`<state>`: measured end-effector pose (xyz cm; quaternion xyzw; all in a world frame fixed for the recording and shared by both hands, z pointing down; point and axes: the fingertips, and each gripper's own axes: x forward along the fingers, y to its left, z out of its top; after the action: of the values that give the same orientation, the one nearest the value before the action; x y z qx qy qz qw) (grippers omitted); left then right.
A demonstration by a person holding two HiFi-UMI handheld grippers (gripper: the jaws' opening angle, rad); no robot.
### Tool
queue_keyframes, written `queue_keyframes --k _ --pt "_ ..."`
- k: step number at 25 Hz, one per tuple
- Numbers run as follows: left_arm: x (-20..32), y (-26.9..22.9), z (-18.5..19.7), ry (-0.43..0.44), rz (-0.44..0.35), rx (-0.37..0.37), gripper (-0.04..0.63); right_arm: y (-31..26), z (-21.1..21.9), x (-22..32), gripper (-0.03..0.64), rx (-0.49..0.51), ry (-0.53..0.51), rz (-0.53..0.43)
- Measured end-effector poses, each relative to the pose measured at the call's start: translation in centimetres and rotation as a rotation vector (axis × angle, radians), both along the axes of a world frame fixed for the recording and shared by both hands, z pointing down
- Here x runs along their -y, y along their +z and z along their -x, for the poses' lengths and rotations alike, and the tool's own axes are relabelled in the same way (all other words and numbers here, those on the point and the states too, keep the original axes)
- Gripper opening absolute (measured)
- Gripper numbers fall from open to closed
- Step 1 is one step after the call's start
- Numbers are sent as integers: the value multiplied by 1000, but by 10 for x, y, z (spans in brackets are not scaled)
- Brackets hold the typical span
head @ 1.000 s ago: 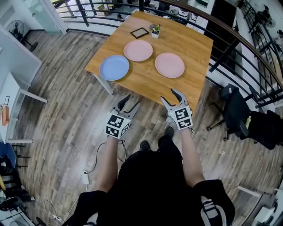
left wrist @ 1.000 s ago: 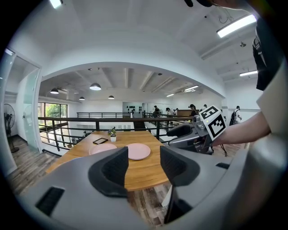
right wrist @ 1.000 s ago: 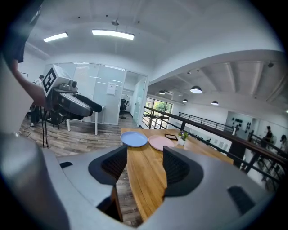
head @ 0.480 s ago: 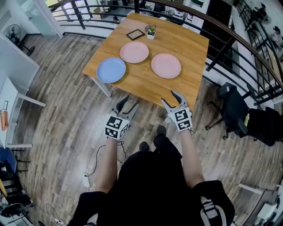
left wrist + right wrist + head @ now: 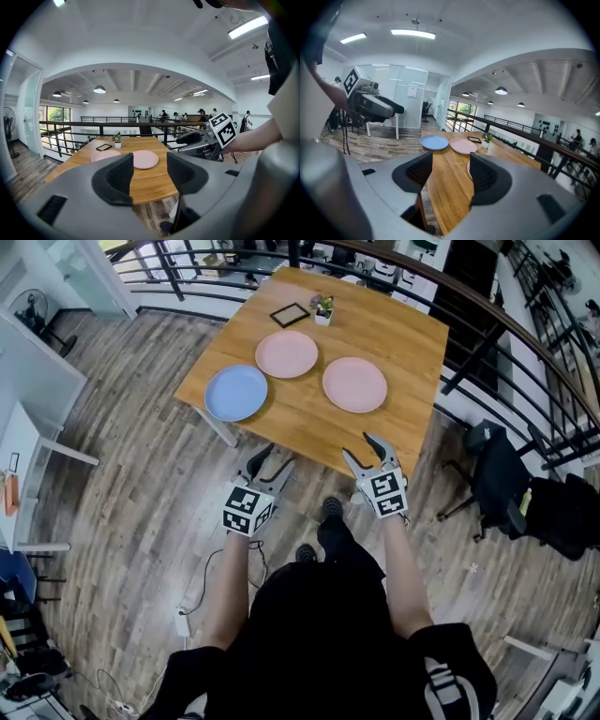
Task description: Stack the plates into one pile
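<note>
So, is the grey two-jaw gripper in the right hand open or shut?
Open: the jaws of the right gripper stand apart, and only the light wooden table shows between them.

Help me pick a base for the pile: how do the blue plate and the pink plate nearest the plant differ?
The blue plate is blue, the pink plate pale pink. The blue plate lies by the table's left edge; the pink plate lies farther back, near the plant. Both are round, empty, flat on the table.
</note>
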<state>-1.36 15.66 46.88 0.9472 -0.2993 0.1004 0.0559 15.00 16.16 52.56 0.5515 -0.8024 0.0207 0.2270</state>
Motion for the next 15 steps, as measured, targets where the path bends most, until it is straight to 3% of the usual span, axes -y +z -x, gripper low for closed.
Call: queue_keyframes --k 15 --pt "33 5 -23 1 22 5 221 10 -21 32 262 -3 -8 37"
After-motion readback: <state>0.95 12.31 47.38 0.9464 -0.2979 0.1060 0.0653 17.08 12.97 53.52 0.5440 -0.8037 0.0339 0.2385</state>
